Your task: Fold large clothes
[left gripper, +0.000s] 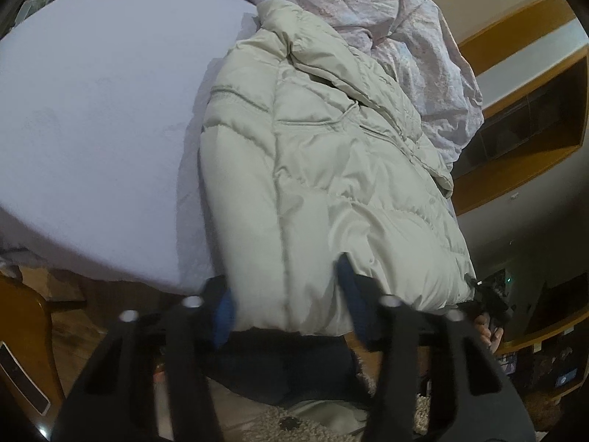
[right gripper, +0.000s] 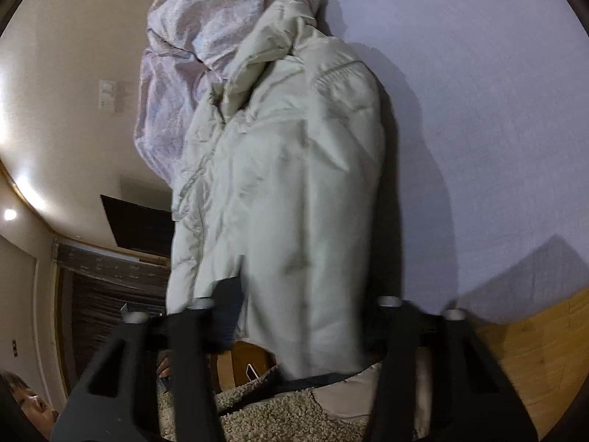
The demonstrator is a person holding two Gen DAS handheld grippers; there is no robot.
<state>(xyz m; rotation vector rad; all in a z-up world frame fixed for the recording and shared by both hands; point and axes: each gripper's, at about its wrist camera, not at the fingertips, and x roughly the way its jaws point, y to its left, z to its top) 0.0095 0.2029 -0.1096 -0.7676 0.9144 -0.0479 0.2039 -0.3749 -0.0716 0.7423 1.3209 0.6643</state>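
A pale grey-green puffer jacket [left gripper: 331, 169] lies lengthwise on the lavender bed sheet [left gripper: 92, 110], collar far, hem at the near edge. In the left wrist view my left gripper [left gripper: 287, 302] has its blue pads on either side of one hem corner, and the puffy cloth fills the gap, dented by the right finger. In the right wrist view the jacket [right gripper: 294, 184] runs away from me. My right gripper [right gripper: 305, 316] grips the other hem corner, its left finger sunk into the cloth and its right finger mostly hidden behind it. The sheet [right gripper: 478, 110] lies bare to the right.
A crumpled pinkish quilt [left gripper: 368, 11] lies past the collar, also the quilt [right gripper: 191, 55] in the right view. Wooden shelving [left gripper: 515, 140] lines the wall. Below the bed edge are wood floor [right gripper: 533, 361], a shaggy rug [right gripper: 276, 416] and a cardboard box [right gripper: 239, 361]. A person's hand [left gripper: 489, 331] shows low right.
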